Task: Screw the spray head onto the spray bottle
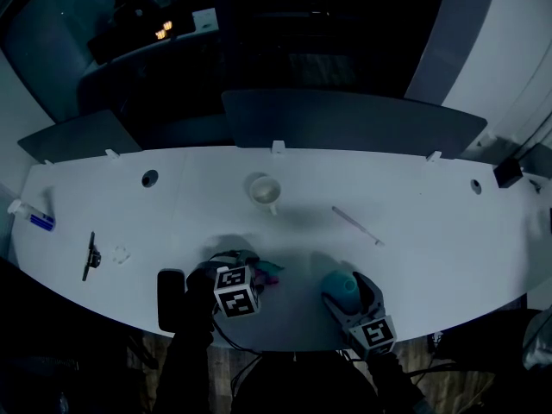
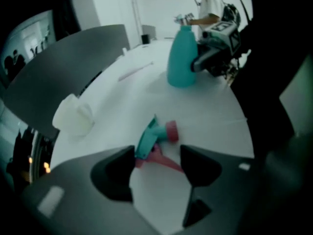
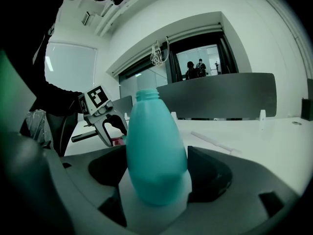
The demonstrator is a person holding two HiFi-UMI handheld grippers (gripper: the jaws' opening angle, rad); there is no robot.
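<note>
Dim room, curved matte white table point(image 1: 431, 257) backed by grey partition panels point(image 1: 345, 123), smooth teal plastic spray bottle point(image 3: 156, 146) upright near the front edge (neck bare), pinched by the right gripper point(image 3: 155, 177), teal-and-pink spray head point(image 2: 157, 137) lying flat further left along that edge, between the spread jaw tips of the left gripper point(image 2: 157, 166).

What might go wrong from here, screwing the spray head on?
The spray head lies on its side just ahead of the left gripper's open fingers. Closing on its thin pink part alone could let it pivot or slip. The right gripper grips the bottle low on its rounded body, so it may twist or tip during screwing.
</note>
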